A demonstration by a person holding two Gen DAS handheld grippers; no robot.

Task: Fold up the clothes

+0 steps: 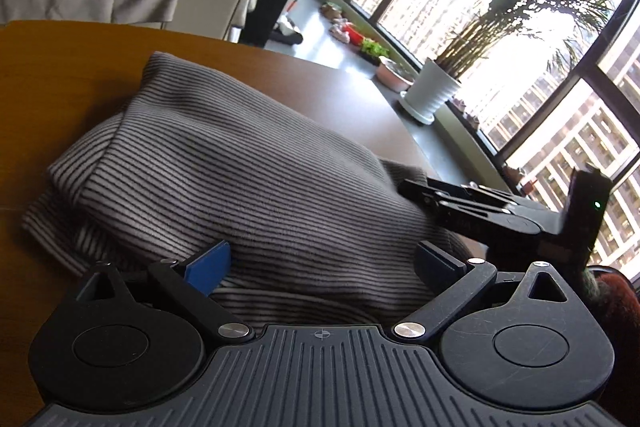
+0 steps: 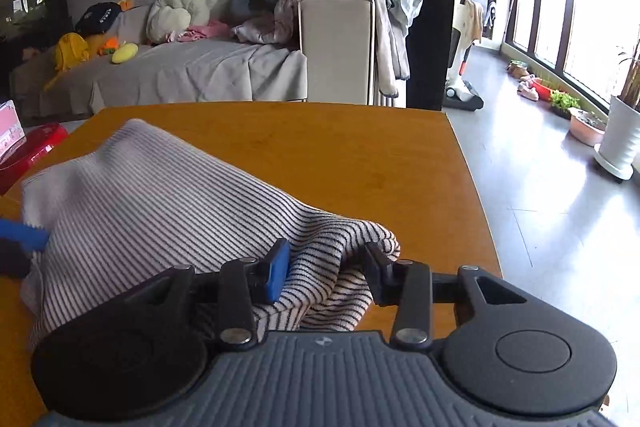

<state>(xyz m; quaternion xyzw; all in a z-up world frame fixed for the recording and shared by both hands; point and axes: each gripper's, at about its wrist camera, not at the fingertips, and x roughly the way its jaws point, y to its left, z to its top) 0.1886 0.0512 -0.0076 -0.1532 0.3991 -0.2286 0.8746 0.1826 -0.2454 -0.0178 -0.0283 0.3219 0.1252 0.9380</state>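
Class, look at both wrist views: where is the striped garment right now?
The striped garment lies bunched on the wooden table, between the open fingers of both the left gripper and the right gripper.

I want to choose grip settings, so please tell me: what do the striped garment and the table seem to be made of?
The striped garment looks like a soft knit, perhaps cotton or fleece: matte, fine dark stripes on pale ground, sagging in rounded folds. The table looks like wood or wood veneer, smooth with a low sheen: warm orange-brown with faint grain. Neither can be confirmed by sight alone.
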